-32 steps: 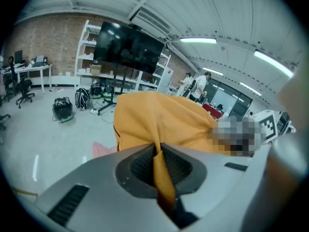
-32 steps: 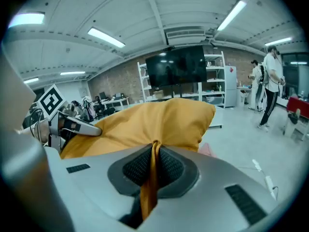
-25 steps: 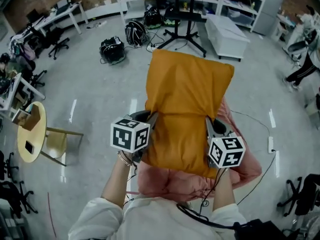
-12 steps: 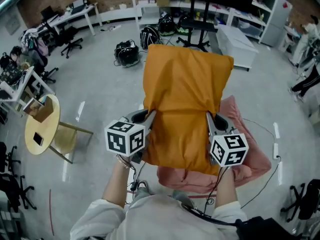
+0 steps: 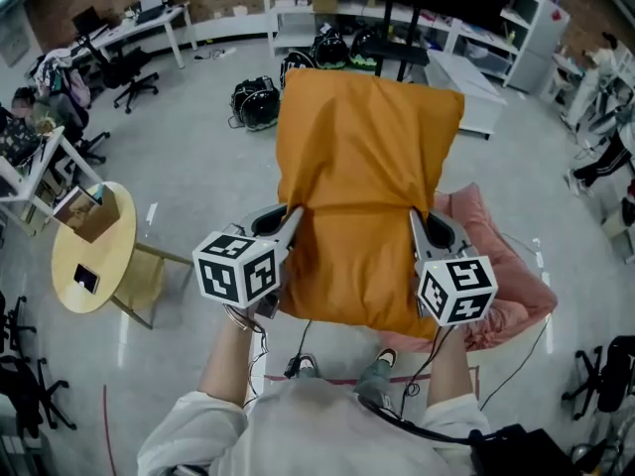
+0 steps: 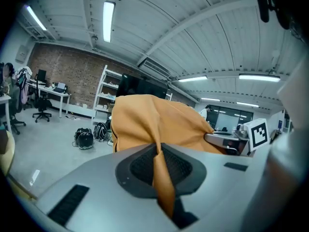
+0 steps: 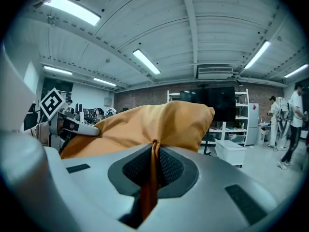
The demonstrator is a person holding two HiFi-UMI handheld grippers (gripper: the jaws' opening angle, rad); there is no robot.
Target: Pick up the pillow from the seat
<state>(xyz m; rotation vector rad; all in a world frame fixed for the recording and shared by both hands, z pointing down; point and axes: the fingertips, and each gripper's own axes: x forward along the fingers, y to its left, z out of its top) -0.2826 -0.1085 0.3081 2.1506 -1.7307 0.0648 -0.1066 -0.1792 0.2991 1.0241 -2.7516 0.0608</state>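
Large orange fabric pillow (image 5: 367,196) is hanging in the air in front of the person, apparently clear of the pink cushioned seat (image 5: 506,266), which is sitting on the floor below and to the right of it. Left gripper (image 5: 291,224) is pinching a fold of orange cloth on the pillow's left edge, jaws closed on it. Right gripper (image 5: 415,228) is doing the same on the right edge, roughly level with the other. The pillow is spanning the gap between them, its long axis running away from the person. Most of its bulk is lying beyond the two grip points, and only a short stretch is trailing back toward the body. Neither hand is nearer, so the load looks evenly shared. Judging the lift essentially made; any carry is depending on both pinches holding thin cloth, since the far end could flop.
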